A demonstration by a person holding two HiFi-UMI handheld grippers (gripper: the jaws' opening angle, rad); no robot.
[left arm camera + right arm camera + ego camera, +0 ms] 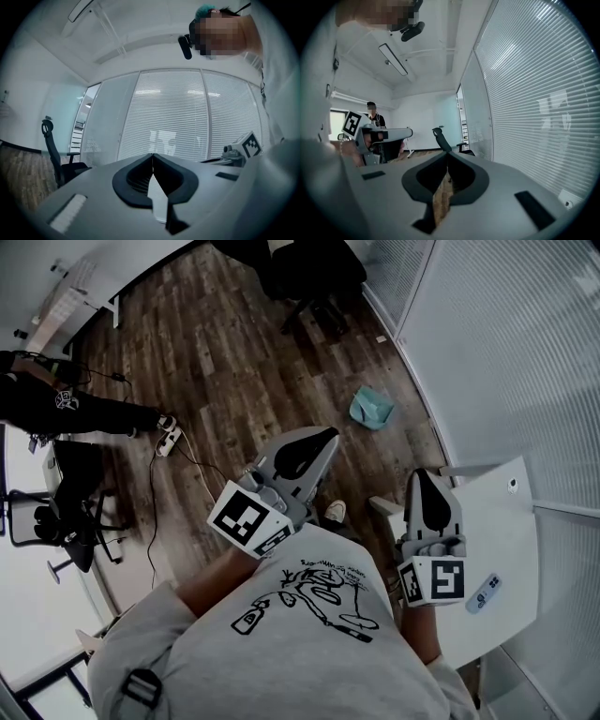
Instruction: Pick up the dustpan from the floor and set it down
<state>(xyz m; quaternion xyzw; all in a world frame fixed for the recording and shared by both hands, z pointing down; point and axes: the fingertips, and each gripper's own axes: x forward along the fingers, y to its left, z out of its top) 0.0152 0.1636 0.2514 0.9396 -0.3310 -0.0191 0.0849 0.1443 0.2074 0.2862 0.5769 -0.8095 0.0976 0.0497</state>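
The teal dustpan lies on the wooden floor close to the glass wall, ahead of both grippers. My left gripper is held level in front of the person's chest, well above the floor and short of the dustpan. Its jaws are shut with nothing between them, and their tips meet in the left gripper view. My right gripper hangs beside the white table, also shut and empty, with the jaw tips touching. Neither gripper view shows the dustpan.
A white table with a small remote on it stands at the right, against the blind-covered glass wall. A black office chair stands at the far end. Another person, a power strip and a second chair are at the left.
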